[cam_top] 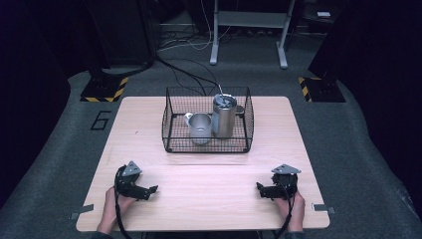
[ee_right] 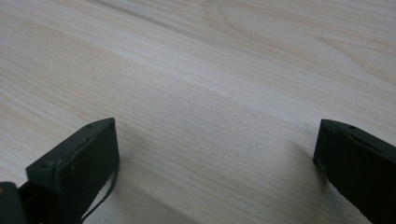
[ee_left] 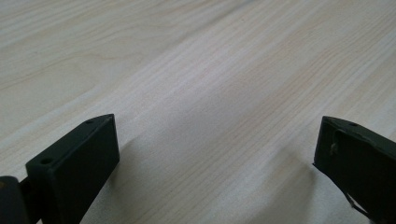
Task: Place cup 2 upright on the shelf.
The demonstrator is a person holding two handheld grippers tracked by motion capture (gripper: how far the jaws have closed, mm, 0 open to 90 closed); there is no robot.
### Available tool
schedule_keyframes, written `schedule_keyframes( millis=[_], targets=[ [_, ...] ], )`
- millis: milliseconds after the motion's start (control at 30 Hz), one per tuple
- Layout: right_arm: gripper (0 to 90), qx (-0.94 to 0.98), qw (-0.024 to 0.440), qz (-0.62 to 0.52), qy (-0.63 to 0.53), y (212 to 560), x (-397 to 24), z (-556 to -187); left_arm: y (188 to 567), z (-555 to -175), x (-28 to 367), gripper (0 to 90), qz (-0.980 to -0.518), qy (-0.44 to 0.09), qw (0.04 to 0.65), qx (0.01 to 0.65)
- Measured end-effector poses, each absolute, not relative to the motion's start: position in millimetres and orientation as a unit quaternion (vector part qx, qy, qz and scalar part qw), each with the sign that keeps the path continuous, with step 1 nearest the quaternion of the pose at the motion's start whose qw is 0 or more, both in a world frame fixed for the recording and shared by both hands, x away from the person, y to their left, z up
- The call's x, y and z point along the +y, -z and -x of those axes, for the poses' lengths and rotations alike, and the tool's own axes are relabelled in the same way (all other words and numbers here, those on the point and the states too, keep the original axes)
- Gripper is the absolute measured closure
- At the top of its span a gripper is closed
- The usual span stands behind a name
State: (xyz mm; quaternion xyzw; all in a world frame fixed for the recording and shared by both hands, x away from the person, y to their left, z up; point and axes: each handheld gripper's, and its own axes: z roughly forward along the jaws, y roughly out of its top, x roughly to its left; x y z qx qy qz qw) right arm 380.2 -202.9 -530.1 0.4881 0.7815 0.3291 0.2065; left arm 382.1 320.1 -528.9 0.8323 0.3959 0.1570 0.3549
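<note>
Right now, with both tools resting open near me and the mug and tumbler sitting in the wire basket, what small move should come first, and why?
Probably lift the left tool off the table and carry it toward the basket. Both tools lie open and empty at the near edge, the right tool too, well short of the basket. The mug stands on the basket's left side, beside the taller tumbler, so the left tool seems the closer one.

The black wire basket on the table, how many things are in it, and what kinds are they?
Silver metal mug with a handle: 1
Tall silver metal tumbler with a lid: 1
Total inside the black wire basket: 2
</note>
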Motion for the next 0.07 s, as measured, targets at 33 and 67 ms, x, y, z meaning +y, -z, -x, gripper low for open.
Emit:
schedule_keyframes(
  millis=[33,67],
  targets=[
    [0.0,0.781,0.207,-0.488,-0.329,530.1,-202.9,-380.2,530.2,-382.0,319.6,0.0,-0.829,-0.162,0.361,0.396],
    [0.0,0.781,0.208,-0.489,-0.329,530.1,-202.8,-380.1,530.4,-381.7,319.6,0.0,-0.829,-0.163,0.359,0.397]
  ],
)
